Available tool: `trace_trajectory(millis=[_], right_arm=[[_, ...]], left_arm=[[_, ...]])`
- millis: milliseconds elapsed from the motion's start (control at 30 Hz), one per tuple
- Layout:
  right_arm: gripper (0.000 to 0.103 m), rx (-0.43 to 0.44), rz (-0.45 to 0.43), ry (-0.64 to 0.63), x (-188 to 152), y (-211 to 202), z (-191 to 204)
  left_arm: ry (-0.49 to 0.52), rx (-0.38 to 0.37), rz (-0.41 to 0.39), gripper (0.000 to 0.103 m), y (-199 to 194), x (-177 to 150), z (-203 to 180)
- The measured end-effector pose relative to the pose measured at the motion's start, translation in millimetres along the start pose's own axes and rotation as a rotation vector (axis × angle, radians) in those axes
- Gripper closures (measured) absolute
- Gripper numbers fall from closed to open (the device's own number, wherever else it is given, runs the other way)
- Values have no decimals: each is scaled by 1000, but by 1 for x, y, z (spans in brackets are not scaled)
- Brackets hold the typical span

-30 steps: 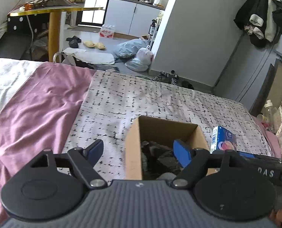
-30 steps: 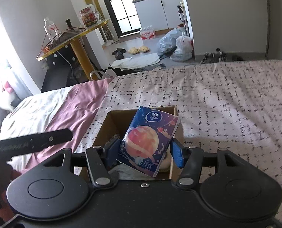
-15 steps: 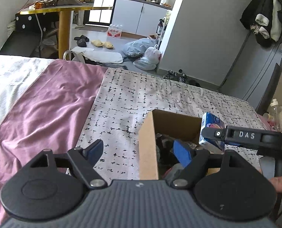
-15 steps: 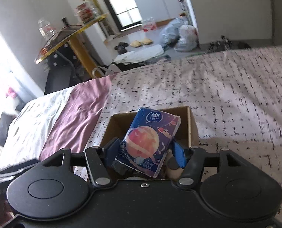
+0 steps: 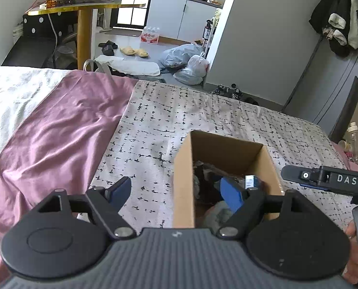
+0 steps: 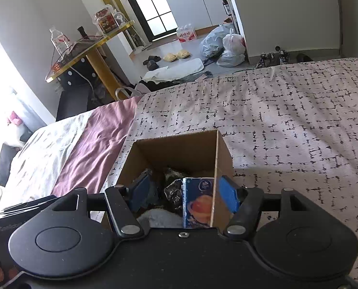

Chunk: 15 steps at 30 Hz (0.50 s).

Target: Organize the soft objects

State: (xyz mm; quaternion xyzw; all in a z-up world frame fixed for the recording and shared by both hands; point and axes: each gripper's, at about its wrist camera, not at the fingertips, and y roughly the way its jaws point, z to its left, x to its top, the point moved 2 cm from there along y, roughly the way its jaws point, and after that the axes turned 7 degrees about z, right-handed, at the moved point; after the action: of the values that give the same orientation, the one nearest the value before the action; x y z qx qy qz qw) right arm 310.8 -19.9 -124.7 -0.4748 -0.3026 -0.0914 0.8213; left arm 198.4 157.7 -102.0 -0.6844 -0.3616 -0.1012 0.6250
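Observation:
An open cardboard box (image 6: 179, 147) stands on the patterned bedspread; it also shows in the left wrist view (image 5: 182, 180). Inside lie dark soft items (image 6: 172, 187), a grey-white soft item (image 6: 159, 218) and a blue tissue pack (image 6: 197, 202) leaning on the box's right wall. My right gripper (image 6: 183, 192) is open and empty just above the box, its jaws spread either side of the pack. My left gripper (image 5: 176, 190) is open and empty, straddling the box's left wall. A corner of the tissue pack (image 5: 250, 180) shows in the left wrist view.
The bed has a black-and-white patterned spread (image 6: 287, 120), a mauve sheet (image 5: 58, 130) and a white cover (image 5: 10, 91) to the left. Beyond the bed edge are a gold table (image 5: 82, 24), slippers and bags (image 5: 188, 60) on the floor. Bottles (image 5: 352, 134) stand at the right.
My right gripper opened and the tissue pack dropped into the box against its right wall. The left gripper shifted left, so the box moved right in its view.

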Motion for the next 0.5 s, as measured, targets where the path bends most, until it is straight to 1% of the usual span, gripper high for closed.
trace_trajectory(millis=[133, 267, 300, 333, 367, 400, 433, 467, 500], right_arm=[[38, 10, -4, 6, -2, -16, -5], [37, 16, -8, 3, -6, -35, -8], [37, 21, -10, 3, -6, -40, -9], [37, 27, -12, 3, -7, -46, -10], [34, 31, -15, 2, -8, -51, -11], [32, 33, -17, 1, -10, -57, -12], [25, 37, -23, -3, -12, -65, -14], [22, 43, -32, -8, -14, -72, -16], [22, 49, -39, -15, -16, -79, -18]], left_arm=[[23, 8, 5, 23, -13, -2, -11], [36, -9, 20, 23, -28, -5, -22], [42, -10, 22, 22, -32, -6, -25], [47, -11, 23, 18, -37, -7, -29], [51, -12, 22, 15, -42, -8, -32], [58, -14, 19, 15, -48, -8, -36], [66, -17, 19, 14, -53, -9, -40], [72, -18, 22, 13, -57, -10, -44], [76, -21, 25, 13, -62, -10, -47]])
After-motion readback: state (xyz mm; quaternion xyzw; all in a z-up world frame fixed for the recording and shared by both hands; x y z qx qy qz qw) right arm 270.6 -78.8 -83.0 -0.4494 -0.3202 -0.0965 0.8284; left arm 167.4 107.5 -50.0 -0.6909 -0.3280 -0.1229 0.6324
